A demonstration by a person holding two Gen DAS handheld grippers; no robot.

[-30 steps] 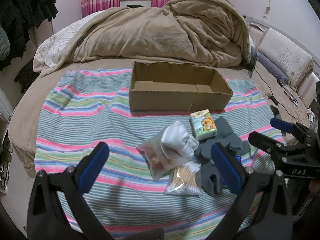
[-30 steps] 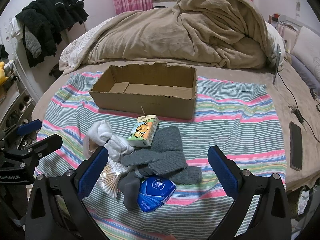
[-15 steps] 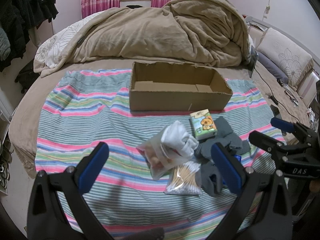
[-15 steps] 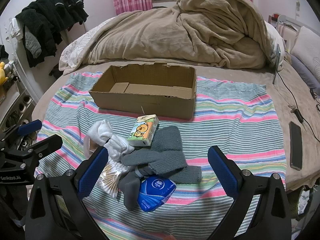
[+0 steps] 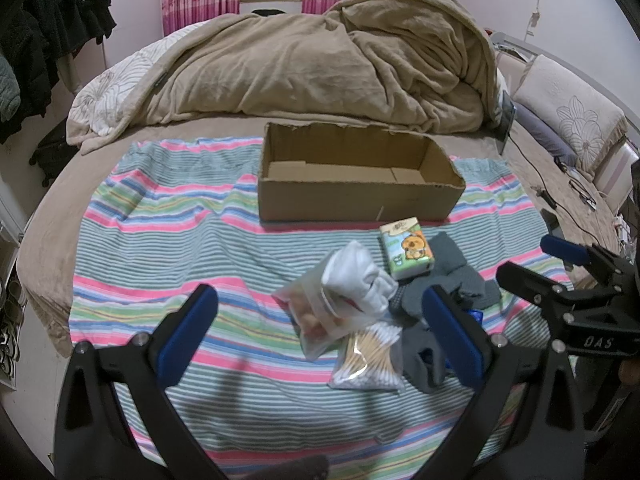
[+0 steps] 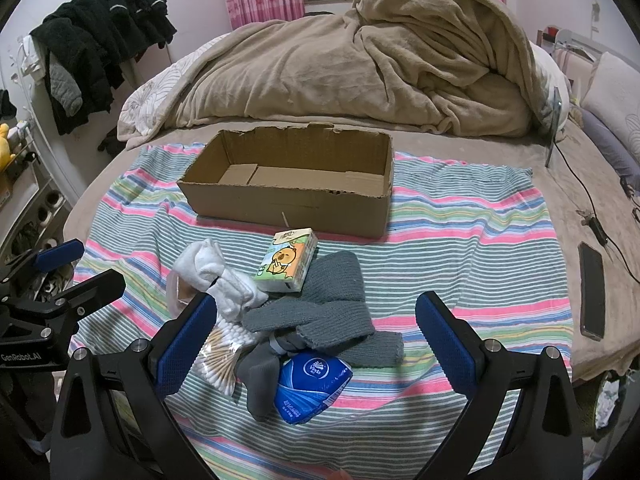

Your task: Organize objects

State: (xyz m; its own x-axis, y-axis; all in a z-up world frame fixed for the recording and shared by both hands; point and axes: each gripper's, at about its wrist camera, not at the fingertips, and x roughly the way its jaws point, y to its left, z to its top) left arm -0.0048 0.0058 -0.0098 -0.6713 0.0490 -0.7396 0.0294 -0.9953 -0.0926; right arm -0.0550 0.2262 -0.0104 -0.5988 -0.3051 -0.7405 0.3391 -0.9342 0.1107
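An empty cardboard box (image 5: 352, 196) (image 6: 296, 208) sits on a striped cloth on the bed. In front of it lies a pile: a green tissue pack (image 5: 406, 249) (image 6: 286, 266), white socks (image 5: 358, 280) (image 6: 218, 280) on a clear bag (image 5: 310, 320), a cotton swab bag (image 5: 370, 356) (image 6: 220, 354), grey knit cloth (image 6: 324, 308) (image 5: 452, 280), a grey sock (image 6: 260, 376) and a blue tissue pack (image 6: 312, 384). My left gripper (image 5: 320, 332) is open above the near side of the pile. My right gripper (image 6: 316, 336) is open over the grey cloth, holding nothing.
A heaped beige blanket (image 5: 320, 60) fills the back of the bed. A phone (image 6: 592, 292) and a cable (image 6: 580, 196) lie on the right side. Dark clothes (image 6: 100, 52) hang at the left. Bare striped cloth (image 5: 160, 240) stretches left of the pile.
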